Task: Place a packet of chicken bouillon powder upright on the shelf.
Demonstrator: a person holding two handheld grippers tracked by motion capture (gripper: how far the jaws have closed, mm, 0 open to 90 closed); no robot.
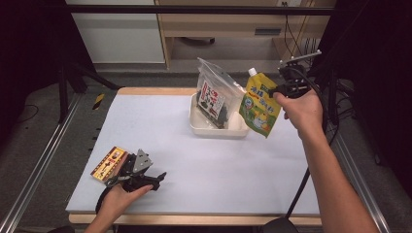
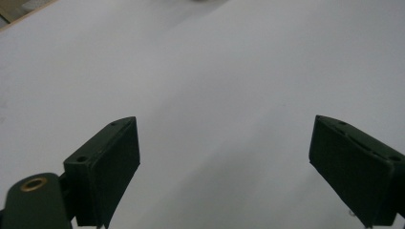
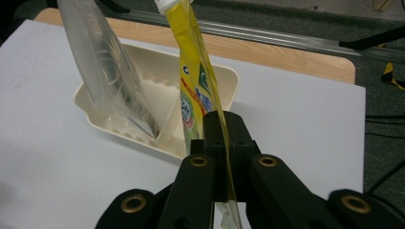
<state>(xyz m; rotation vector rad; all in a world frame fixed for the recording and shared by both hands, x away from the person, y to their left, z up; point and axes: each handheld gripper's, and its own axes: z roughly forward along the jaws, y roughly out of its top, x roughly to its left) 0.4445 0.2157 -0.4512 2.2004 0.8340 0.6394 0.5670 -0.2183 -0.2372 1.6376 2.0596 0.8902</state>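
Yellow pouch (image 1: 261, 104) hangs from the right gripper (image 3: 222, 143), whose fingers are clamped on its edge, just beside the white tray (image 1: 216, 130) where a clear bag (image 1: 214, 94) already stands. Best to carry it over the free compartment, lower it upright, then release. The left gripper (image 2: 224, 157) rests on the desk (image 1: 204, 165), fingers wide apart and empty.

A clear snack bag (image 1: 212, 94) stands in a white tray (image 1: 199, 127) near the tabletop's far edge; a small yellow-red packet (image 1: 109, 163) lies near its front left corner.
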